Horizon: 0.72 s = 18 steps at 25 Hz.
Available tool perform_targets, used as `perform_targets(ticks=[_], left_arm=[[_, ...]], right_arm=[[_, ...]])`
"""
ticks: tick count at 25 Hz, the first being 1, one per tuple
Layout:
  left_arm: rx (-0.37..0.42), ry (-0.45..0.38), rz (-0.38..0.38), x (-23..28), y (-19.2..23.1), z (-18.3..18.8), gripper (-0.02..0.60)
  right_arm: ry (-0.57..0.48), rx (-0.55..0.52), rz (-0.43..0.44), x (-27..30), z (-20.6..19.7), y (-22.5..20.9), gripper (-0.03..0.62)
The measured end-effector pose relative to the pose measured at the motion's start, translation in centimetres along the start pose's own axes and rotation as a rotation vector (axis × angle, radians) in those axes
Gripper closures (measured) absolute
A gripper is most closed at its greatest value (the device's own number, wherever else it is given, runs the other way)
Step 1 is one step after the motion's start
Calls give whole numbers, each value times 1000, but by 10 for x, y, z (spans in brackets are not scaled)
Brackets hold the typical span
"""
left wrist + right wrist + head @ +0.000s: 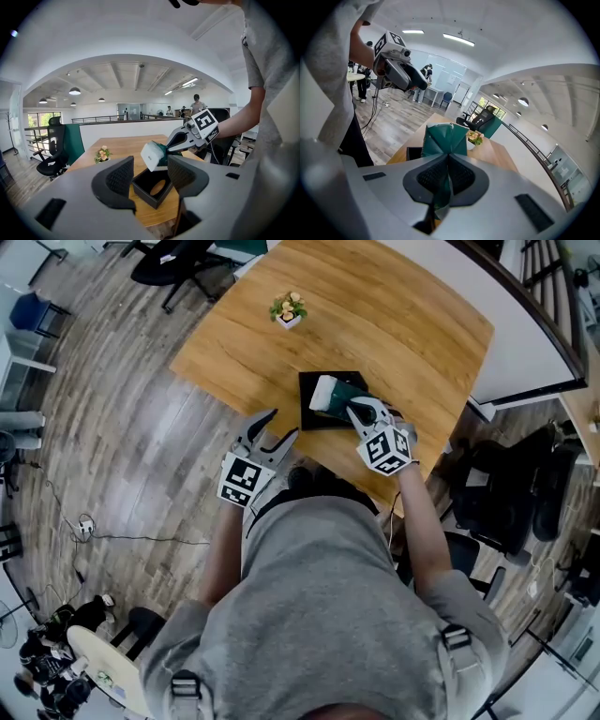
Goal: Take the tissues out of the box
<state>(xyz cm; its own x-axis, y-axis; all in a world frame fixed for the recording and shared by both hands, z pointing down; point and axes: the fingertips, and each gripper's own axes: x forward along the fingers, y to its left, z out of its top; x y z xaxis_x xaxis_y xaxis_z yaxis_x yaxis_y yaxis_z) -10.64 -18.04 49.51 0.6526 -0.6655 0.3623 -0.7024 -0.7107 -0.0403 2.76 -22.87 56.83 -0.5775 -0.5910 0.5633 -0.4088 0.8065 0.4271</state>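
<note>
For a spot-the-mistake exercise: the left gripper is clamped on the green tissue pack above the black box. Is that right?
No. The right gripper is clamped on the green tissue pack above the black box; the right gripper view shows its jaws shut on it. The left gripper is open.

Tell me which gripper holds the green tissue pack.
The right gripper: its fingers are shut on the tissue pack above the black box; the left gripper is open and empty.

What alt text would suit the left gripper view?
The right gripper holds a green-and-white tissue pack above an open black box on a wooden table. In the foreground the left gripper shows its fingers apart and empty; a small flower pot sits farther back.
</note>
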Motion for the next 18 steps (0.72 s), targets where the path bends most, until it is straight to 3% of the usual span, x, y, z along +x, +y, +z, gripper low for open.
perform_targets(ticks=[18], left_arm=[[20,-5,-35,-15,18,-14,341]], right_arm=[[29,25,-79,-4,0,1,586]])
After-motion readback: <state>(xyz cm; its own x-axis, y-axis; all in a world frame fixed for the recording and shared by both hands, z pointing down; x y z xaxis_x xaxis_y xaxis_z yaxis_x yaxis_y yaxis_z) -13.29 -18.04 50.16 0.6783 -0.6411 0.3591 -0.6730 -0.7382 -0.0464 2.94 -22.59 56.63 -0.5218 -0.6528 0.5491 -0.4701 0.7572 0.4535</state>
